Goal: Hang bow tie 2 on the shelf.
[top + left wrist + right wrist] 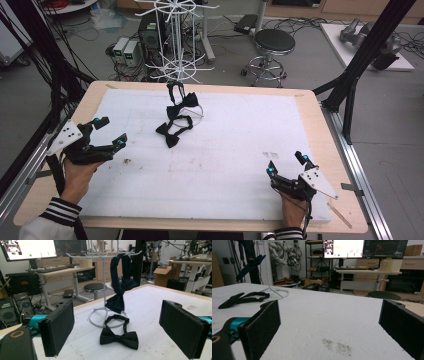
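So from the high view, the left gripper (110, 134) is hovering over the left side of the white surface (215, 165) with its jaws standing wide apart and nothing between them. The black bow tie (172, 131) is lying flat ahead of it and off to its right, a fair way from the tips. Just past that tie, the white wire rack (181, 37) is standing at the far edge, and a second bow tie (181, 102) is already dangling from one of its lower arms. The right gripper (287, 164) is sitting low near the bottom right, well apart from everything, jaws apart and empty too.

Switching to the left gripper view, the loose bow tie (119, 337) is lying dead ahead between the two black pads (58, 327), still beyond them, with its strap looping back toward the rack's ring base (106, 318). The hung tie (120, 287), a dark blue one, is draped over a hook right behind it.

In the right gripper view, the jaws are open on bare surface (332, 315), and the loose tie (243, 298) is lying far off to the left, close to the rack's base (275, 292).

My read: one tie is hung, one is still waiting. The left gripper is lining up for the pick, but the grab, the lift and the hooking are all left to do.
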A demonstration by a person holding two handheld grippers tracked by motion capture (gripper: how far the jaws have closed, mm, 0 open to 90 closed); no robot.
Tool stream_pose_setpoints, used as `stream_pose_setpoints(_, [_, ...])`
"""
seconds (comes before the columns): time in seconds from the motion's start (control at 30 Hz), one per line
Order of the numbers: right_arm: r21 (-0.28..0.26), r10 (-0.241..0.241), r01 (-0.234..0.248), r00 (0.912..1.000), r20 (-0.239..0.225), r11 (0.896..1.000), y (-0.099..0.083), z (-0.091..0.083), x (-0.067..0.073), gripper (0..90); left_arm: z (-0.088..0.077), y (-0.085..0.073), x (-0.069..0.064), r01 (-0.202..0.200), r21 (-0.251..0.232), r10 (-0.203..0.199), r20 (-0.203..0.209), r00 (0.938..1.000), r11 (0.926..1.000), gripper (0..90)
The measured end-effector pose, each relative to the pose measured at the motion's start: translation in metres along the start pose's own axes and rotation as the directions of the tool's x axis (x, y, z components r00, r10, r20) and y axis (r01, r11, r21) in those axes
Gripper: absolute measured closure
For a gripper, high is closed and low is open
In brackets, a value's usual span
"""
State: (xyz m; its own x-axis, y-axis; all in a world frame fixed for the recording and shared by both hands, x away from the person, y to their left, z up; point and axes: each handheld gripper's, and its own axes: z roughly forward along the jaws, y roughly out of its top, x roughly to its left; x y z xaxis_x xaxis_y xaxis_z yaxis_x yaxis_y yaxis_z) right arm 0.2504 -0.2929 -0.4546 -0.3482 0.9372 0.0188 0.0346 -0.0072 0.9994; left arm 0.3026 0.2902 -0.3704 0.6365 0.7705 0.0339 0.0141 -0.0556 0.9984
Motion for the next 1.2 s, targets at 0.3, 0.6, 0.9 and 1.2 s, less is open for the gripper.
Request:
stream_pose_setpoints(0.3, [0.000, -0.003, 0.003, 1.0000, 0.000, 1.000, 0.000, 0.000, 0.000, 3.0, 0.004, 0.000, -0.001, 0.000, 0.010, 0.000, 0.006, 1.0000, 0.9999, 13.3])
stream_pose_setpoints(0.6, [0.000, -0.003, 0.003, 1.0000, -0.001, 1.000, 0.000, 0.000, 0.000, 3.0, 0.011, 0.002, 0.002, -0.017, 0.050, 0.016, 0.020, 0.9997, 0.9986, 13.3])
stream_pose_setpoints(0.9, [0.001, 0.000, 0.000, 1.0000, 0.000, 1.000, 0.000, 0.000, 0.000, 3.0, 0.027, 0.009, 0.003, -0.061, 0.113, 0.054, 0.064, 0.9965, 0.9917, 13.3])
stream_pose_setpoints(1.2, [-0.002, -0.002, 0.002, 1.0000, 0.000, 1.000, 0.000, 0.000, 0.000, 3.0, 0.043, 0.012, 0.002, -0.109, 0.171, 0.090, 0.115, 0.9893, 0.9793, 13.5])
